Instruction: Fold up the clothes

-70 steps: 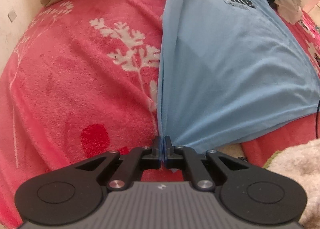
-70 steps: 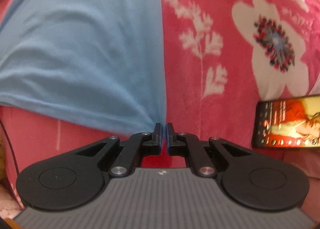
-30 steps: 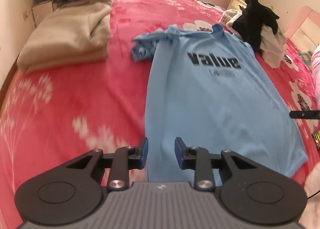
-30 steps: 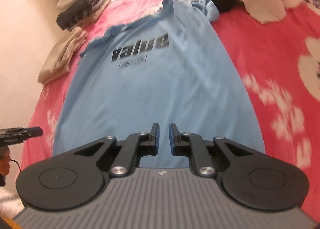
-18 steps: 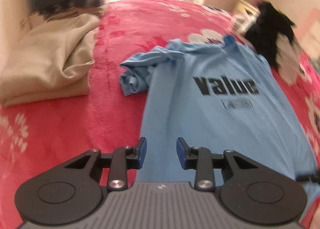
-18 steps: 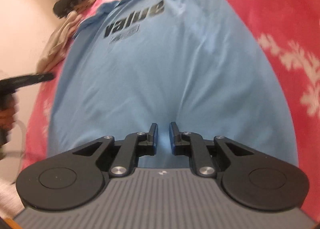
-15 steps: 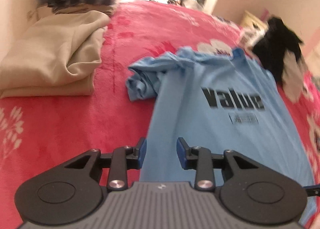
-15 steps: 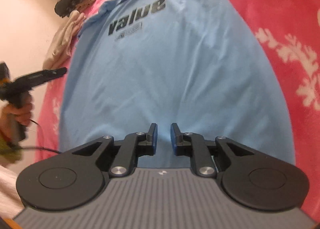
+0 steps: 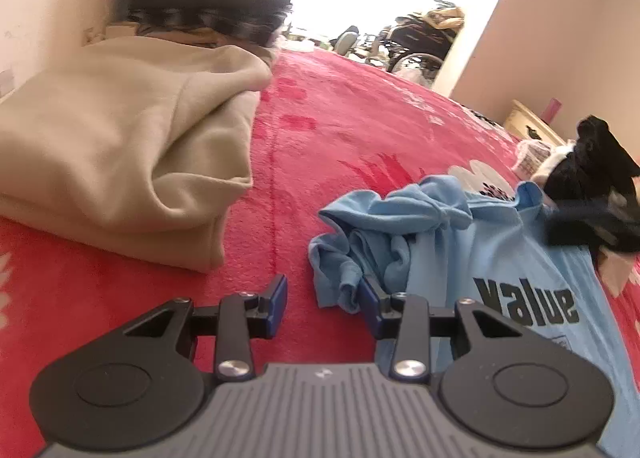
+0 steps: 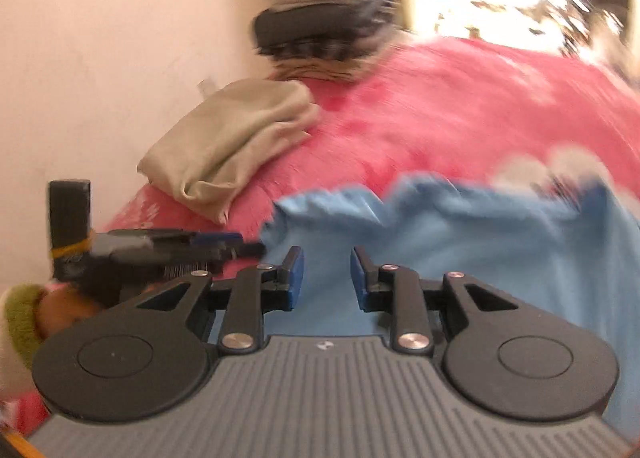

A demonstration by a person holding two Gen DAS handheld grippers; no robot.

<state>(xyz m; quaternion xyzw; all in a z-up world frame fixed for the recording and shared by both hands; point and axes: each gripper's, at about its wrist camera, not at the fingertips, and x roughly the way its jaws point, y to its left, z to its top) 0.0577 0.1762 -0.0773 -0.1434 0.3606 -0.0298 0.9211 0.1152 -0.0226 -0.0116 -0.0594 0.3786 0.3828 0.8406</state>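
Note:
A light blue T-shirt (image 9: 500,258) printed "value" lies flat on the red blanket (image 9: 340,118), with its left sleeve (image 9: 380,226) crumpled in a heap. My left gripper (image 9: 323,294) hovers low at that sleeve with its jaws opening. The sleeve's lower edge reaches between the fingers near the right one, and the pads do not press it. The right wrist view is blurred by motion. There my right gripper (image 10: 326,270) is over the shirt's (image 10: 460,238) upper part, jaws opening, nothing between them. The left gripper (image 10: 224,246) shows side-on beside it.
A folded beige garment (image 9: 120,162) lies left of the sleeve, also (image 10: 232,146). Behind it is a stack of dark and grey folded clothes (image 9: 208,2) against the wall. A black and white clothes pile (image 9: 592,186) sits by the shirt's collar. A hand (image 10: 60,306) holds the left tool.
Both grippers have let go of the shirt's hem and travelled up the shirt. Their jaws have widened. The left now sits at the crumpled sleeve, and the right has swung fast toward the shoulders.

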